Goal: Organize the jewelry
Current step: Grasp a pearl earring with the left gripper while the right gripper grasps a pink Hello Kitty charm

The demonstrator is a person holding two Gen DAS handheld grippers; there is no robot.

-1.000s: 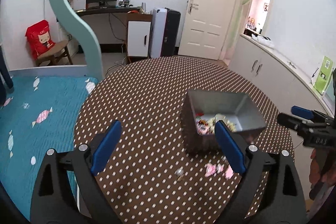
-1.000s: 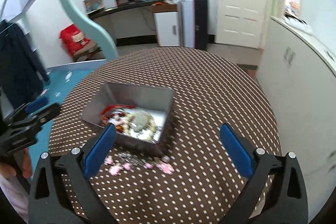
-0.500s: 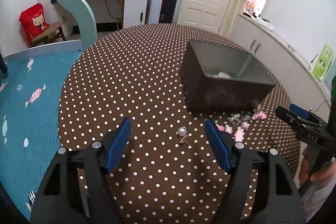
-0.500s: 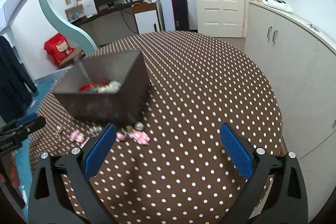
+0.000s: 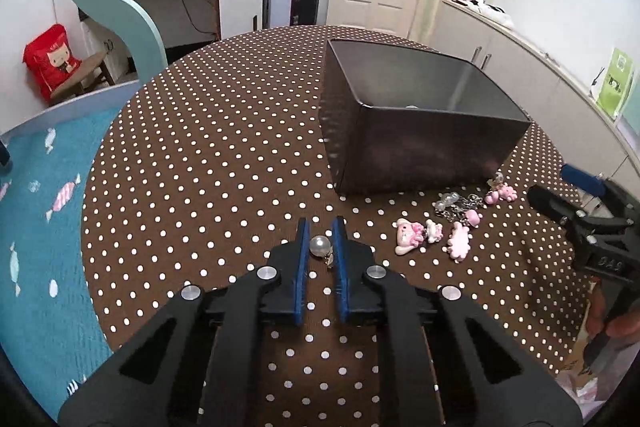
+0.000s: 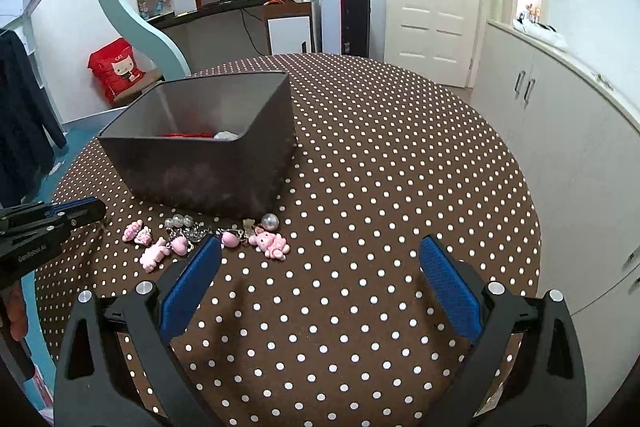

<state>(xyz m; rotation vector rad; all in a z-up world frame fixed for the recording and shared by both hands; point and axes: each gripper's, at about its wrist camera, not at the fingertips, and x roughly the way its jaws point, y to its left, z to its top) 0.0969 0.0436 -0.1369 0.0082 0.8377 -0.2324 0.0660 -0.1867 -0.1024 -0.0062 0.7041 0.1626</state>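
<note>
Polka-dot tablecloth (image 5: 224,155): we've got the left gripper (image 5: 320,233) pinched on a pearl earring (image 5: 320,246) (right gripper (image 6: 320,259) gapes wide, empty); next, lift into the grey bin (image 5: 432,143).

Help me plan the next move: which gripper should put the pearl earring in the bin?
Left. The left gripper already brackets the pearl earring; the right gripper hangs open, empty, over bare tablecloth.

Brown, white dots, pink charms

Your table (image 6: 380,155) wears a brown cloth with white polka dots; the box (image 6: 208,171) on it is dark grey, showing red inside. You see pale pink charms (image 6: 152,255) with clear beads along its near wall, a white pearl (image 5: 320,246) between your left gripper's (image 5: 320,233) blue pads (image 5: 301,267); your right gripper (image 6: 320,259) is black with blue pads too
</note>
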